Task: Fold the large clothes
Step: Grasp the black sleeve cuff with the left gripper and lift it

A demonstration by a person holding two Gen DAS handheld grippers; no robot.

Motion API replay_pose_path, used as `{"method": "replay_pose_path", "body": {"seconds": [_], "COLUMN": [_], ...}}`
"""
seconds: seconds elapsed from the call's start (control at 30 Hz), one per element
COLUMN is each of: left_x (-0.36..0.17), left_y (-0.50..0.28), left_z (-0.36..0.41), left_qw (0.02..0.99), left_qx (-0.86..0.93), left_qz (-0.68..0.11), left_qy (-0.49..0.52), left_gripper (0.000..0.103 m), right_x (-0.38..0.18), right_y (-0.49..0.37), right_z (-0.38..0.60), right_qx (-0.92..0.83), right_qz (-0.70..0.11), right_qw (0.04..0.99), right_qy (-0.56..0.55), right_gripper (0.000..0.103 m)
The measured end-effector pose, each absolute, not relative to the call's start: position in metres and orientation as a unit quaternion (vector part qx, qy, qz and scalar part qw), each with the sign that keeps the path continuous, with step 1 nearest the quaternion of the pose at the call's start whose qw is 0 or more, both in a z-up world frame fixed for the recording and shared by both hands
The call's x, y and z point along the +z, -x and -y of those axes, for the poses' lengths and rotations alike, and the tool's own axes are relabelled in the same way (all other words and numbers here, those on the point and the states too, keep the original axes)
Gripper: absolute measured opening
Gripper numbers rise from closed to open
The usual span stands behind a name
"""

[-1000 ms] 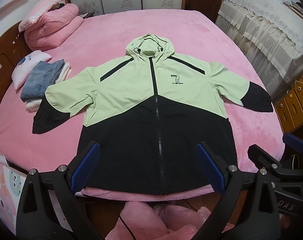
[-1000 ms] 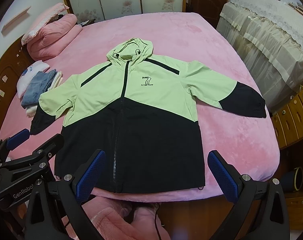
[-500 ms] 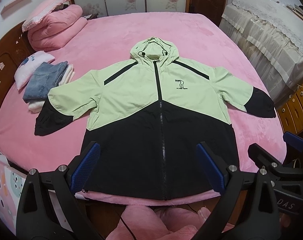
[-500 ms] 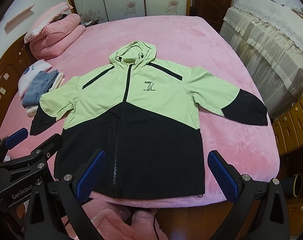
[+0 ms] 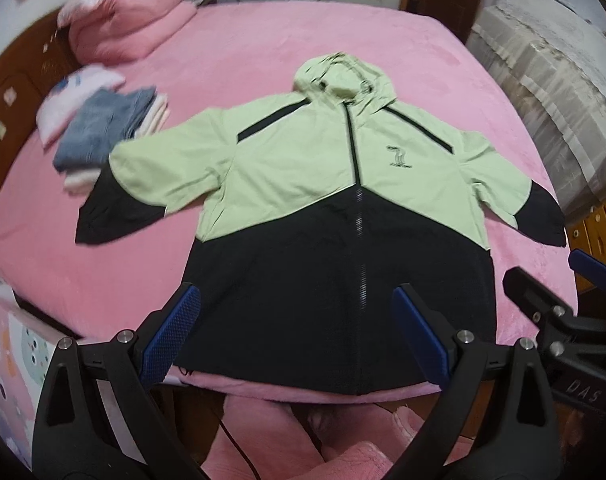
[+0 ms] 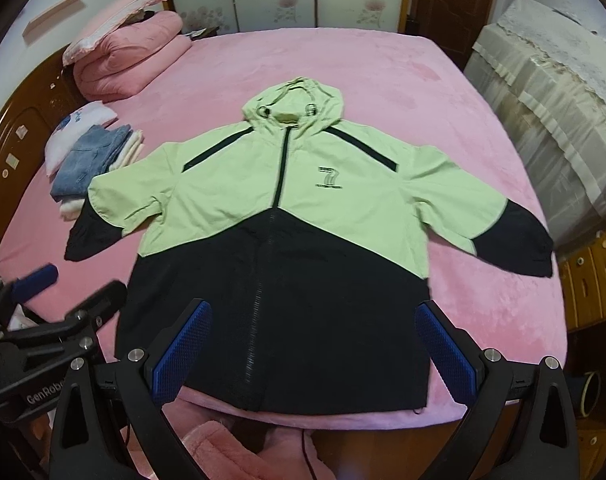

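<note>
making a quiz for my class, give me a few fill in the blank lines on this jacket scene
1. The jacket lies flat on a bed covered in ____.
2. The jacket's lower half is ____.
3. The left gripper and right gripper both stand ____, holding nothing.
4. The folded jeans lie beside the jacket's ____ sleeve as seen in the picture.

Missing words: pink; black; open; left
</note>
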State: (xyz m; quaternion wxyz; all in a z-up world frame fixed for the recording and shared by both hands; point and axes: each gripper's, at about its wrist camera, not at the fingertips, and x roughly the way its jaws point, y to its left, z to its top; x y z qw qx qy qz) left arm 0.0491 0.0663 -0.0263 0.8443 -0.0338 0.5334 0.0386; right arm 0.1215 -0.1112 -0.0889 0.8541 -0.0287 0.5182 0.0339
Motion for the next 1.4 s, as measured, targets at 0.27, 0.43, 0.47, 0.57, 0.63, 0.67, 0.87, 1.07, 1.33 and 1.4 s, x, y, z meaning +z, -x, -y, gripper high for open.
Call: {"method": "replay_pose_path", "body": {"seconds": [0.27,0.43,0.47,0.57,0.63,0.67,0.87,1.07,1.33,1.4], "left_x": [-0.084,-0.146,-0.162,-0.202,-0.224,-0.238,-0.306,-0.35,-0.374,-0.37], "left_y": [-0.07,-0.082,-0.085,-0.087,-0.086,-0.086,-0.089,-0.099,-0.099,-0.1], "left_z": [-0.221,-0.333,-0.357,-0.424,-0.46,-0.482,-0.569,-0.621,-0.644,-0.637], "left_qw": [0.78,0.723,0.708,0.688,0.684,0.68,0.643,0.67,0.691,0.703], "left_qx": [0.08,0.142,0.152,0.172,0.189,0.205,0.282,0.274,0.314,0.318], "left_qz": [-0.576,-0.598,-0.602,-0.577,-0.544,-0.527,-0.441,-0.362,-0.318,-0.314], "left_qy": [0.234,0.315,0.336,0.406,0.447,0.467,0.56,0.588,0.568,0.553], "left_gripper": [0.096,0.095,0.095,0.095,0.095,0.095,0.073,0.071,0.014,0.005], "right_x": [-0.116,-0.134,-0.138,-0.159,-0.177,-0.186,-0.251,-0.292,-0.335,-0.34], "right_y": [-0.169,-0.193,-0.2,-0.224,-0.239,-0.245,-0.277,-0.276,-0.276,-0.276], "right_z": [0.01,-0.064,-0.082,-0.14,-0.177,-0.192,-0.284,-0.346,-0.338,-0.33], "right_qx": [0.067,0.068,0.07,0.066,0.052,0.044,0.073,0.102,0.063,0.058], "right_qz": [-0.553,-0.541,-0.536,-0.532,-0.534,-0.535,-0.572,-0.565,-0.585,-0.584], "right_qw": [0.83,0.838,0.841,0.843,0.841,0.84,0.809,0.817,0.805,0.806], "right_qy": [0.038,-0.007,-0.019,-0.042,-0.064,-0.076,-0.118,-0.053,-0.068,-0.073], "right_gripper": [0.103,0.103,0.103,0.103,0.103,0.102,0.098,0.098,0.098,0.098]}}
